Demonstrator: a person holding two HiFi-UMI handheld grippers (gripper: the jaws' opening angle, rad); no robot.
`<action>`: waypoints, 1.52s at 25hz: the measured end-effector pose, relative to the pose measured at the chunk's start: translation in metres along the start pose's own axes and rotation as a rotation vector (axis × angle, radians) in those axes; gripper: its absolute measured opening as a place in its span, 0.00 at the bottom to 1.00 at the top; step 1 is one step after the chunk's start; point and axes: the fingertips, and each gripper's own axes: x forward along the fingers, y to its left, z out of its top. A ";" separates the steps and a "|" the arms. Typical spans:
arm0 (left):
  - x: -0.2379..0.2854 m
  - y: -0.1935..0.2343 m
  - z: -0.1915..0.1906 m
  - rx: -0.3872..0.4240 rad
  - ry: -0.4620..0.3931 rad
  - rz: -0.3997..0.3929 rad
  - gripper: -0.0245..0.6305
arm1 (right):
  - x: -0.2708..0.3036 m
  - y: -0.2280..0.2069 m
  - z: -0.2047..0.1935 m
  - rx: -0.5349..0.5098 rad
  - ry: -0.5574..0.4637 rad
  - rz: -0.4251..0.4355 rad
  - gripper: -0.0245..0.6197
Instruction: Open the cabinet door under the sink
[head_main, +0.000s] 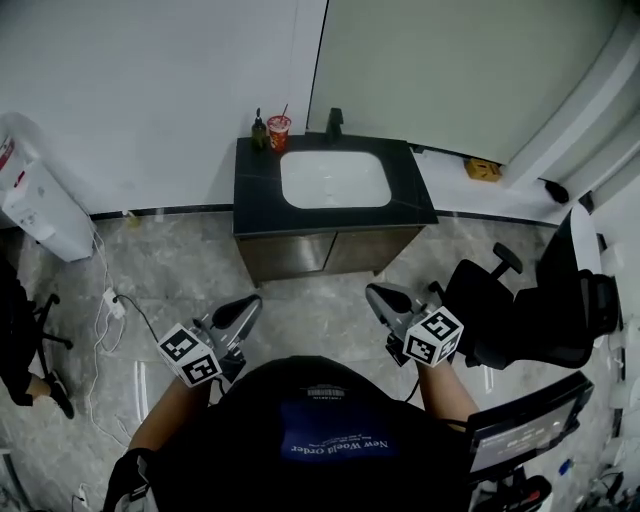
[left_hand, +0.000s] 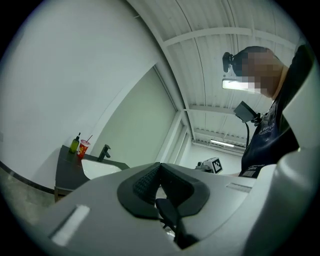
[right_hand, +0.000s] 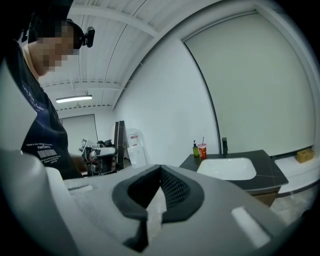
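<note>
The sink cabinet (head_main: 325, 252) stands against the far wall, its two brown doors closed under a black counter (head_main: 255, 190) with a white basin (head_main: 334, 179). A faucet (head_main: 334, 122), a green bottle (head_main: 259, 131) and a red cup (head_main: 279, 130) stand along the back of the counter. My left gripper (head_main: 247, 307) and right gripper (head_main: 377, 295) hover over the floor well short of the cabinet, both shut and empty. In the left gripper view the jaws (left_hand: 160, 165) meet, with the counter (left_hand: 65, 165) far left. The right gripper (right_hand: 160, 167) sees the basin (right_hand: 227, 168) at right.
A white water dispenser (head_main: 35, 200) stands at the left wall, with a power strip and cables (head_main: 112, 300) on the floor beside it. A black office chair (head_main: 540, 310) sits close on the right. A yellow box (head_main: 483, 169) rests on the ledge right of the sink.
</note>
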 end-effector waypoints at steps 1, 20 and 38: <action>0.004 0.007 0.000 -0.010 0.006 -0.004 0.04 | 0.007 -0.001 -0.001 0.007 0.008 0.001 0.04; 0.172 0.065 -0.013 -0.055 0.006 0.235 0.04 | 0.093 -0.177 0.000 0.018 0.127 0.325 0.04; 0.160 0.133 -0.119 -0.215 0.200 0.297 0.04 | 0.172 -0.155 -0.123 -0.139 0.361 0.436 0.04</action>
